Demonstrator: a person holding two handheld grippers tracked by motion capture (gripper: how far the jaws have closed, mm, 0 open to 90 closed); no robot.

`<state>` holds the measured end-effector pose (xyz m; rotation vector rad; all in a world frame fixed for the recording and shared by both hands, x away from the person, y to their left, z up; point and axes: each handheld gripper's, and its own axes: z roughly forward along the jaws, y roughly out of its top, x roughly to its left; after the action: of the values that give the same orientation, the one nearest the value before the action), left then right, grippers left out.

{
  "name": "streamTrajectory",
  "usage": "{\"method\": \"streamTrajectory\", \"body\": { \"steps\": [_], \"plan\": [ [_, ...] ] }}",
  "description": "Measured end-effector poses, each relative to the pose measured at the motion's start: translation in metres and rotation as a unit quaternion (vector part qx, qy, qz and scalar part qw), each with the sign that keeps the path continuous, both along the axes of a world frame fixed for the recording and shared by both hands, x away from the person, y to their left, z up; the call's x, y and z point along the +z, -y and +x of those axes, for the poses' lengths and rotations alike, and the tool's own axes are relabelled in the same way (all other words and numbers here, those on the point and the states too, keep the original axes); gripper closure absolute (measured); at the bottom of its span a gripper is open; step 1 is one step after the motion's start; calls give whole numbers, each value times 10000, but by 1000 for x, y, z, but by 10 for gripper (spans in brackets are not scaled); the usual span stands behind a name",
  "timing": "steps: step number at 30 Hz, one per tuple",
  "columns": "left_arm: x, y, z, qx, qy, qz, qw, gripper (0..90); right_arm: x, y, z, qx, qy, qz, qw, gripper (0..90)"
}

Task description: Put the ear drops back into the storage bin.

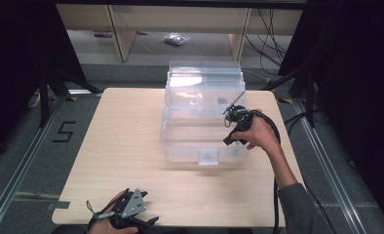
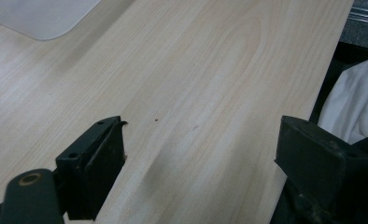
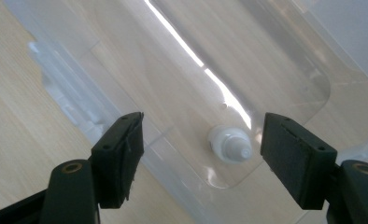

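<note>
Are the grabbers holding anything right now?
No. The left gripper is open over the table, and the right gripper is open above the clear box.

The light wooden surface (image 1: 131,146) stands on a grey floor (image 1: 14,161), where a black mark like the number 5 (image 1: 63,131) is at the left side. Behind the surface are pale wooden furniture legs (image 1: 122,34), a small clear plastic bag (image 1: 176,39) and black cables (image 1: 270,39).

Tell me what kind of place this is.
Probably a lab recording station: a wooden table between black curtains, floor rails with a taped number five, loose cables behind.
</note>
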<state>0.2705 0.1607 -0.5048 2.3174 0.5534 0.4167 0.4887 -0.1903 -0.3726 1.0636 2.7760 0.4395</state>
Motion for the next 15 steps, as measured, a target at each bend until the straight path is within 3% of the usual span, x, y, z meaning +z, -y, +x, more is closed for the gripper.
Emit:
{"method": "streamTrajectory", "body": {
  "steps": [3, 5, 8, 15],
  "plan": [
    [1, 0, 0, -42, 55, 40, 10000, 151, 0, -1, -5, 56, 34, 95, 9999, 312],
    [-1, 1, -1, 15, -26, -109, 9999, 151, -1, -1, -7, 98, 58, 133, 9998, 309],
    [-1, 1, -1, -4, -1, -104, 9999, 151, -2, -1, -11, 200, 105, 143, 9996, 305],
    [-1, 1, -1, -21, 10, -92, 10000, 152, 0, -2, -19, 111, 152, 260, 9995, 293]
  ]
}}
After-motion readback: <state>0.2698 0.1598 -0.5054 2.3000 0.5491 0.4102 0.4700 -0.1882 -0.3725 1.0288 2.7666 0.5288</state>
